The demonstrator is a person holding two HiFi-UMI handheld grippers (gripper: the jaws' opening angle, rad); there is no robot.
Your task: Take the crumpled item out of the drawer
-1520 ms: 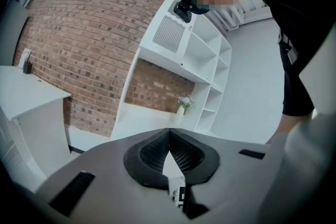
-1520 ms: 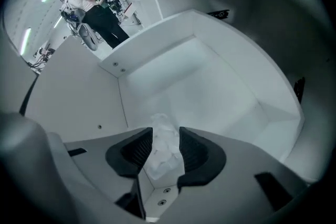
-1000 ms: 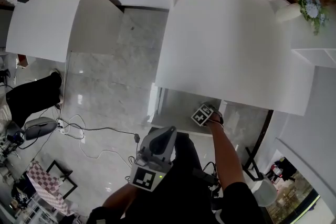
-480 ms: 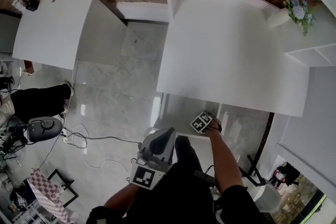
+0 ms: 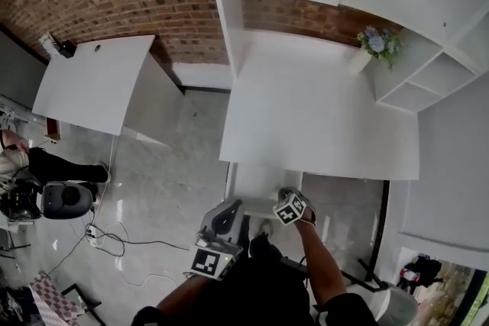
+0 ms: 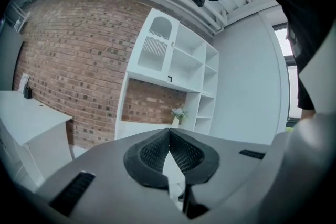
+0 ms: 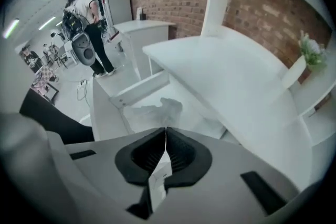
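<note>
The crumpled item [image 7: 155, 110] is lying inside the open drawer [image 7: 140, 88], on its white bottom, close under the front edge of the white desk [image 7: 226, 76]. It is looking pale and half see-through, like thin film or thin paper, with many folds and wrinkles. One corner of it is standing up higher than the rest. Against the white drawer it is showing only as a soft grey shape.

The right gripper [image 7: 166, 129] is pointing down into the drawer, and its jaws are pressing together with no gap at the tips. The item is sitting just beyond these tips. Its near edge is hiding behind the gripper's body, so I cannot tell if the tips are pinching it or only resting beside it.

The left gripper [image 6: 169, 131] is pointing up and away from the drawer, toward the white shelves [image 6: 176, 63] and the brick wall [image 6: 73, 55]. Its jaws are also closing fully on each other, and nothing is sitting between them.

In the head view both grippers are hanging low in front of the desk, the right one over the drawer and the left one just beside it. A vase with flowers [image 5: 376, 46] is standing at the far right corner of the desk.
</note>
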